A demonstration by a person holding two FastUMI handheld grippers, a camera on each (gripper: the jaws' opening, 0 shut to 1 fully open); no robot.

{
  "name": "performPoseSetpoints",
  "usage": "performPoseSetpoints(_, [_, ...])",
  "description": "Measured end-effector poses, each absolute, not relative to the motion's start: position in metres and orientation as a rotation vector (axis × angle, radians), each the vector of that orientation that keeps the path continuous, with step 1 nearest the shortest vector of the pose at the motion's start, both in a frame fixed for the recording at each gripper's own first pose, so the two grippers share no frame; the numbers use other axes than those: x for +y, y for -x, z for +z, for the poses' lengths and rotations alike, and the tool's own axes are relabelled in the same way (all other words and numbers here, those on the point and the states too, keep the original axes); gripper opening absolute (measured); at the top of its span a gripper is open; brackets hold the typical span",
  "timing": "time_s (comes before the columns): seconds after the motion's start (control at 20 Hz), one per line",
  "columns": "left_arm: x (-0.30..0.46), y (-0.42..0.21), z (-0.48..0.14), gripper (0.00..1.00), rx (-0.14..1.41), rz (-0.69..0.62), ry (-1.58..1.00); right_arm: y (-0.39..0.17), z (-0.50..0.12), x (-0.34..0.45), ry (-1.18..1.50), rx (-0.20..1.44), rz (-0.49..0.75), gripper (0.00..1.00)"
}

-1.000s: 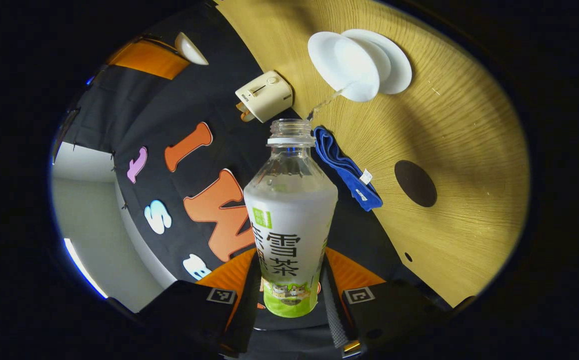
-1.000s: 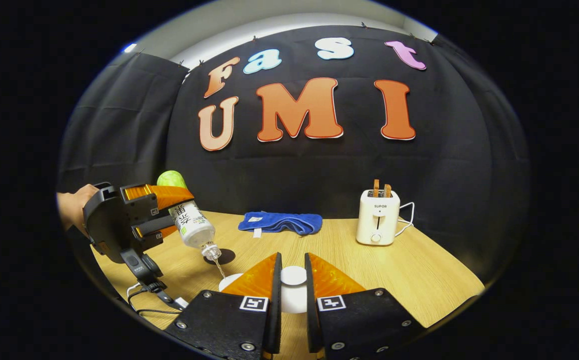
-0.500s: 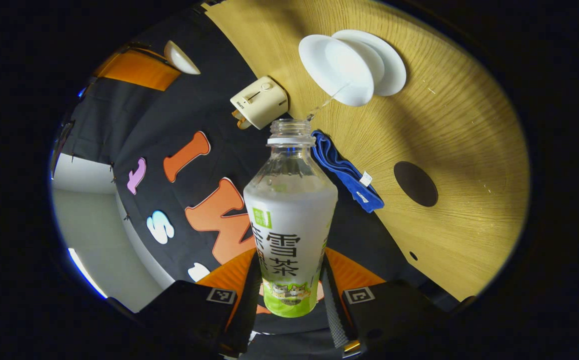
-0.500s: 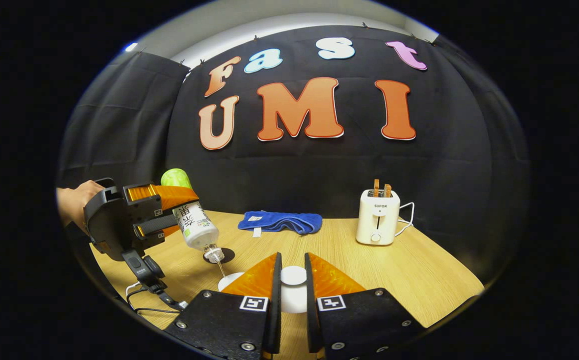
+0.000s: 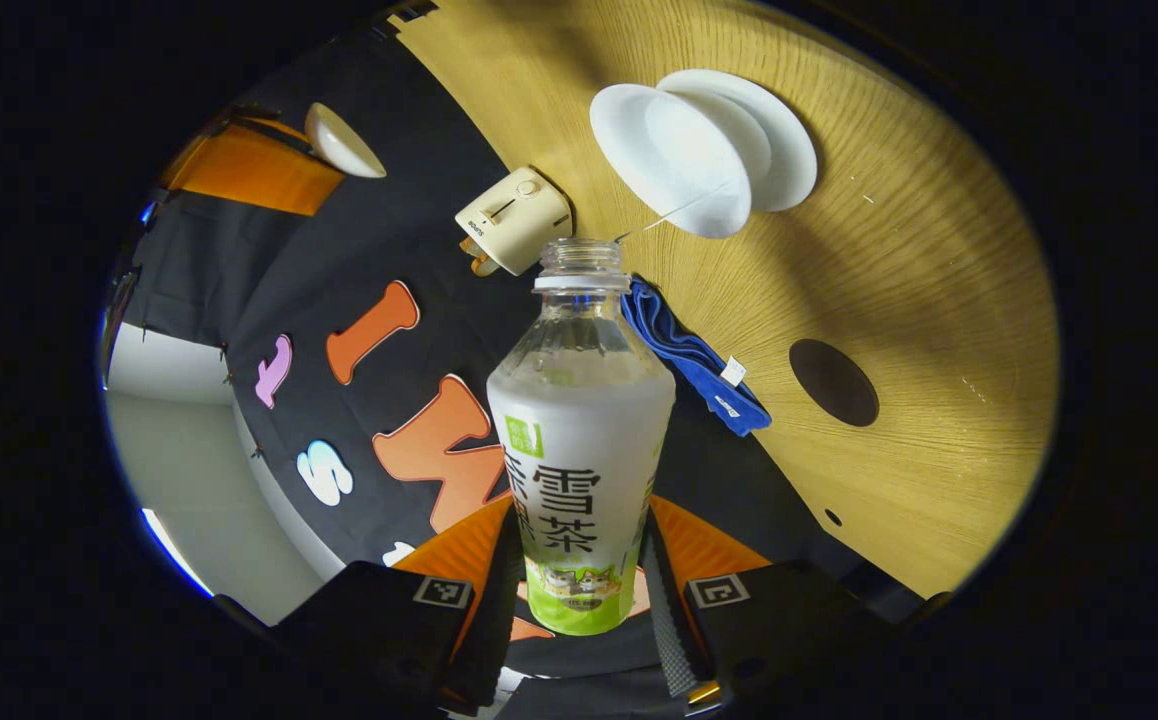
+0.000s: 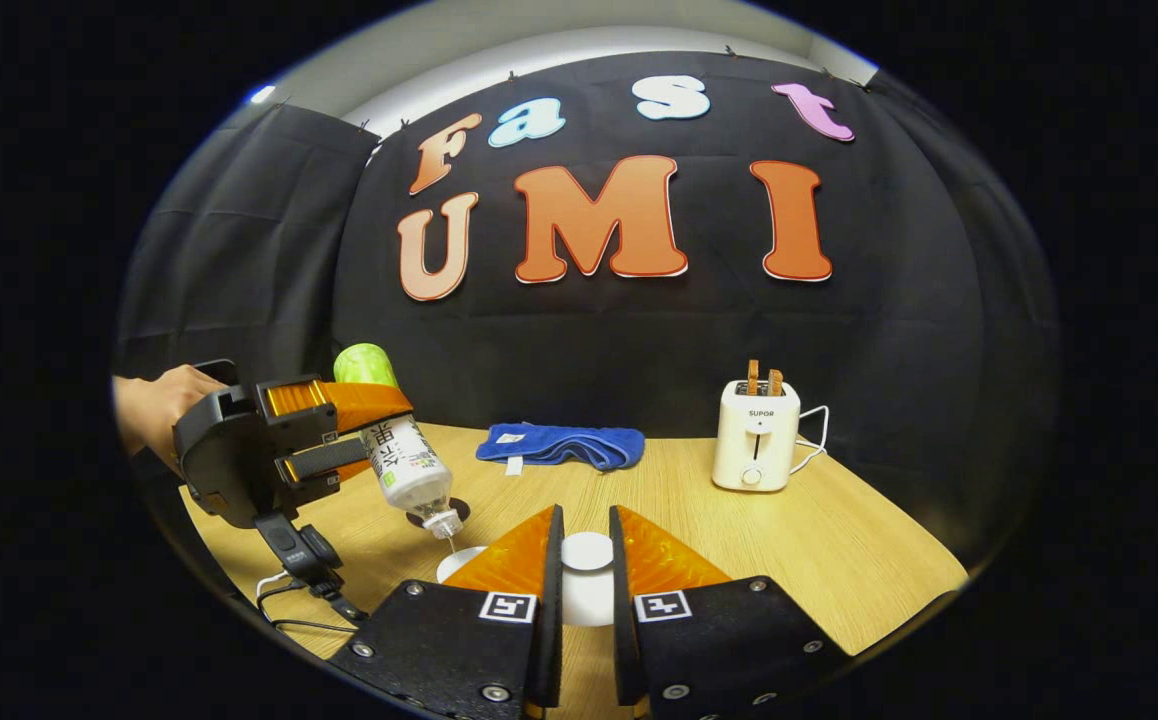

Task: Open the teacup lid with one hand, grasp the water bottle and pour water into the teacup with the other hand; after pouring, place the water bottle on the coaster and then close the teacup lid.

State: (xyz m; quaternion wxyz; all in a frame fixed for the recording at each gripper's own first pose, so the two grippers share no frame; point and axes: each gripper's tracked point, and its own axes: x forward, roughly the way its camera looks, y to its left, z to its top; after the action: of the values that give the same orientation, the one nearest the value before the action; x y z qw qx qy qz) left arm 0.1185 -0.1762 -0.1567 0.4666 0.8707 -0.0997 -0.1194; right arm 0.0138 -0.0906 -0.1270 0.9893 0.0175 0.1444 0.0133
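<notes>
My left gripper [image 5: 579, 528] is shut on an uncapped water bottle [image 5: 579, 440] with a white and green label. The bottle is tipped mouth-down, and a thin thread of water runs from it into the white teacup [image 5: 679, 165] on its saucer [image 5: 794, 135]. In the right gripper view the tilted bottle [image 6: 404, 462] hangs over the cup's rim [image 6: 457, 562], held by the left gripper [image 6: 344, 430] and a hand [image 6: 154, 400]. My right gripper [image 6: 585, 520] is shut on the white teacup lid [image 6: 587, 552], held up beside the cup. The dark round coaster [image 5: 834, 382] lies bare on the table.
A folded blue cloth [image 6: 559, 445] lies at the back of the wooden table [image 6: 839, 540]. A cream toaster [image 6: 757, 435] with toast stands at the back right. A cable [image 6: 289, 600] trails near the front left edge.
The bottle has moved closer to the teacup, its mouth lower and nearer the rim. The stream of water has thinned. The right gripper and lid have stayed put.
</notes>
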Motion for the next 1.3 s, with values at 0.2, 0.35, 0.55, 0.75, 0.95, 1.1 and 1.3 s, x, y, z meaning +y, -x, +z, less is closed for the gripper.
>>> performPoseSetpoints(0.2, [-0.182,-0.116,-0.155,0.64,-0.271,-0.304,-2.146,-0.013,-0.129,-0.093,-0.037,0.293,0.023,0.22])
performPoseSetpoints(0.35, [-0.183,-0.117,-0.154,0.63,-0.274,-0.302,-2.133,-0.013,-0.129,-0.093,-0.040,0.292,0.023,0.22])
performPoseSetpoints(0.55, [-0.179,-0.117,-0.154,0.63,-0.275,-0.300,-2.093,-0.014,-0.129,-0.092,-0.040,0.292,0.023,0.22])
performPoseSetpoints(0.75, [-0.173,-0.116,-0.153,0.63,-0.259,-0.309,-2.036,-0.014,-0.127,-0.091,-0.047,0.290,0.025,0.22])
performPoseSetpoints(0.95, [-0.165,-0.112,-0.147,0.61,-0.250,-0.317,-1.927,-0.016,-0.127,-0.091,-0.066,0.285,0.032,0.22])
performPoseSetpoints(1.1, [-0.159,-0.110,-0.143,0.61,-0.268,-0.313,-1.820,-0.016,-0.126,-0.091,-0.065,0.285,0.027,0.22])
performPoseSetpoints(1.3, [-0.152,-0.111,-0.131,0.60,-0.278,-0.279,-1.584,-0.018,-0.125,-0.088,-0.076,0.281,0.032,0.22])
